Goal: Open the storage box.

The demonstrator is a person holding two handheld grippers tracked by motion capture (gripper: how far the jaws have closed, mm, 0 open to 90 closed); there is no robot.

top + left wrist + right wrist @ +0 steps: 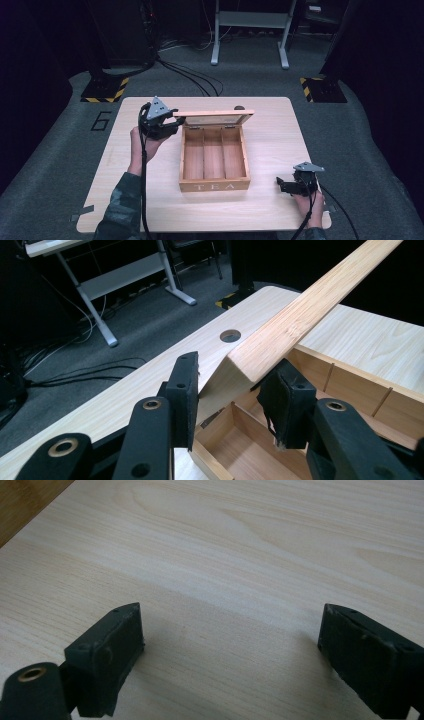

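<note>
A wooden tea box (214, 186) marked TEA stands mid-table, its three compartments empty. Its lid (212, 118) is swung up and back on the hinges. My left gripper (172, 122) is at the lid's left end. In the left gripper view the lid (300, 310) runs up to the right, and my left gripper (234, 390) is shut on its near corner, one pad on each face. My right gripper (281, 184) lies low on the table (150, 200) right of the box, pointing left. In the right gripper view it (230, 640) stands open over bare tabletop (240, 545).
A round hole (239, 107) pierces the table behind the lid. Beyond the table are a grey desk frame (250, 30), floor cables (190, 75) and two stand bases with hazard tape (105, 90) (322, 89). A "6" (102, 121) is marked on the floor at the left.
</note>
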